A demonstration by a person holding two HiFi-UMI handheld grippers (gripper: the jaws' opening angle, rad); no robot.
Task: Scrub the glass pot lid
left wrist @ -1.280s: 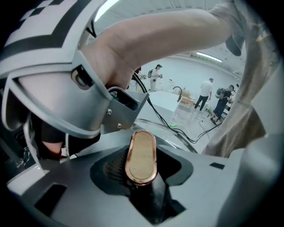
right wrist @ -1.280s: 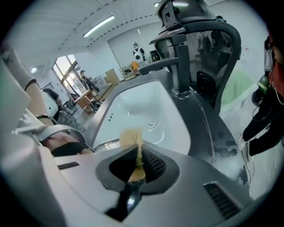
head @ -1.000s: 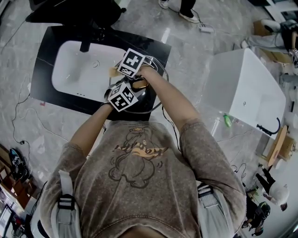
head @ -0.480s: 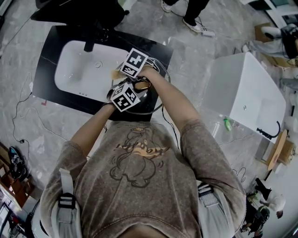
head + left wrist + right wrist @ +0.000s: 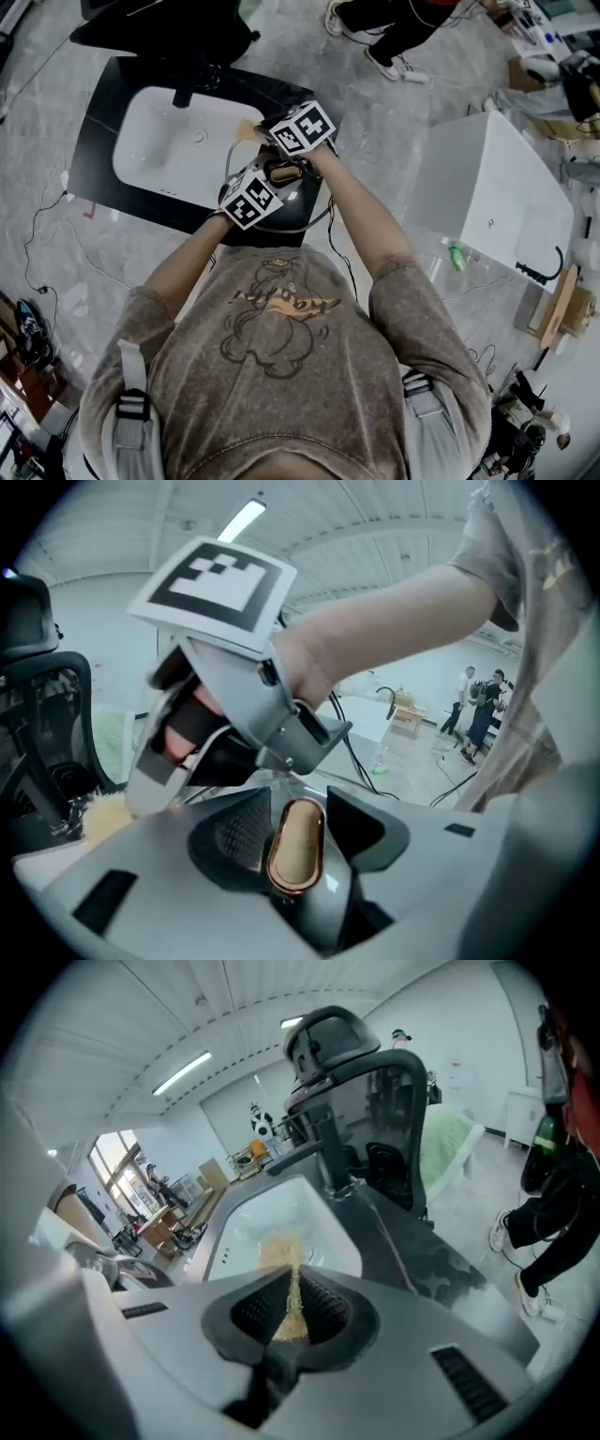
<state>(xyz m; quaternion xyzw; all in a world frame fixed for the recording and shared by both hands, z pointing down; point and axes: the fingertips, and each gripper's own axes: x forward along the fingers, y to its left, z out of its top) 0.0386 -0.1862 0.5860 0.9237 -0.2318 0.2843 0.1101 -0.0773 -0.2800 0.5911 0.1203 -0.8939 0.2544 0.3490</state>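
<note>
**Change since the earlier frames.** The right gripper (image 5: 287,1290) has swung sideways off the glass pot lid (image 5: 292,202) and rolled, so that its marker cube now faces a different way. Both grippers sit slightly higher over the black counter (image 5: 101,105). The jaws of the left gripper (image 5: 295,801) have just widened a little.

**Left gripper.** The oval, copper-rimmed knob (image 5: 294,847) of the lid stands between the jaws. Both pads appear to lie against it, so the grip reads as kept. The knob faces this gripper end-on, which suggests the lid is held tilted up on its edge, at the counter's near side beside the white sink (image 5: 155,155).

**Right gripper.** The jaws are pressed together on a thin tuft of the tan fibrous scrubber (image 5: 279,1251). The rest of the scrubber hangs free in front of the basin, below the faucet (image 5: 330,1152). It is apart from the glass at this moment.

**Progress.** The task appears to be mid-course, at a pause between strokes. Lid and scrubber are both in hand but are not in contact. No foam or residue can be made out on the glass, so how much of it is clean cannot be told. What probably remains is to bring the scrubber back to the lid, cover the rest of its surface, and set the lid down.
</note>
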